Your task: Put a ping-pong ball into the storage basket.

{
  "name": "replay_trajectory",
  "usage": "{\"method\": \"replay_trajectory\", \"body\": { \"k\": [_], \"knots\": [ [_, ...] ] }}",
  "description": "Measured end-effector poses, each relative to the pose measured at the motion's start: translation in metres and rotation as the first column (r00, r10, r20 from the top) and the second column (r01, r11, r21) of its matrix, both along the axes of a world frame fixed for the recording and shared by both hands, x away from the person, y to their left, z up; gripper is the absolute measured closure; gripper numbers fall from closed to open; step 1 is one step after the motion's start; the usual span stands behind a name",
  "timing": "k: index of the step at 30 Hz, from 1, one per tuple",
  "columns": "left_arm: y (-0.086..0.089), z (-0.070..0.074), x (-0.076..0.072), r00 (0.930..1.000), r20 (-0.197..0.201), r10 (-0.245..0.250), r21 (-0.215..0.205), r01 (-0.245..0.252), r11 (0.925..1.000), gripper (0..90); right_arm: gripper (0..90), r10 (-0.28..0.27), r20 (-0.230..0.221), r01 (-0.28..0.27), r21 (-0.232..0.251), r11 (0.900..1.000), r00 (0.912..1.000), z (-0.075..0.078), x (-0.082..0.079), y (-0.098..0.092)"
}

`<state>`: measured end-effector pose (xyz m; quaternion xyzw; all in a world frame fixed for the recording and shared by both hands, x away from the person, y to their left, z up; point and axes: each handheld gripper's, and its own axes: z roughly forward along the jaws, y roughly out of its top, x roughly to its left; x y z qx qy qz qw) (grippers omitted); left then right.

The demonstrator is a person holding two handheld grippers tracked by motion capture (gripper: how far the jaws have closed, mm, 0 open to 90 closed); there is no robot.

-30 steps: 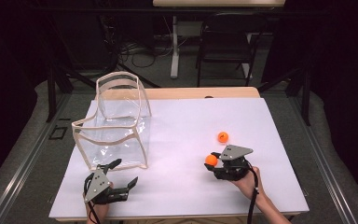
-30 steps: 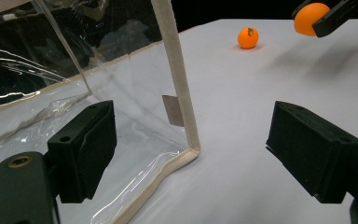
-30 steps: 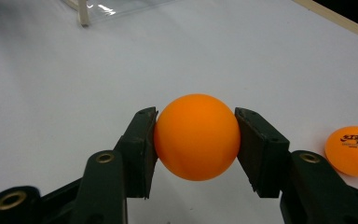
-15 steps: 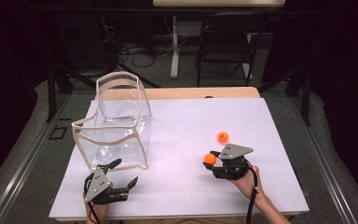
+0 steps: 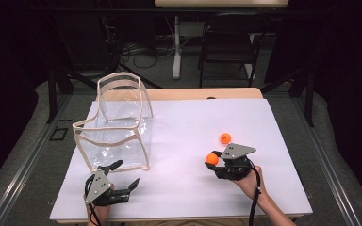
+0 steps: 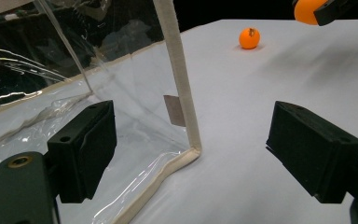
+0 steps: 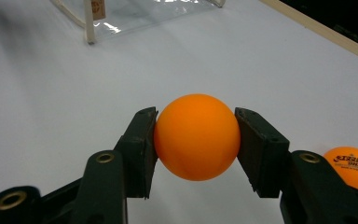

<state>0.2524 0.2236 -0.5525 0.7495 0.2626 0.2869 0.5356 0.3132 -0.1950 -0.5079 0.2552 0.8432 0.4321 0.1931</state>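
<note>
- Orange ball (image 7: 196, 136) clamped between jaws of right tool (image 5: 215, 162).
- Second ball (image 5: 225, 138) at 1 o'clock, on white surface (image 5: 193, 188).
- Left tool (image 5: 124, 176) gapes wide, empty, beside clear bag (image 5: 118, 127).

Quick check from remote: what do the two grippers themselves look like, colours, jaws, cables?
Both the left gripper and the right gripper are black, each topped by a grey three-cornered plate with small dark holes. Their jaws are blocky black pads on arms with brass-coloured rivets. A black cable trails back from each. No sleeves show at the wrists.
</note>
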Motion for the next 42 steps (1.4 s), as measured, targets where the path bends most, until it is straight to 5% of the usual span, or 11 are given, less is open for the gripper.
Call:
{"method": "replay_trajectory", "body": {
  "k": [42],
  "knots": [
    [0.0,0.0,0.0,1.0,0.004,0.001,0.004,-0.001,1.0,15.5,50.7,0.066,0.022,-0.066,0.006,0.998,0.9976,0.008,0.009,0.03]
  ]
}}
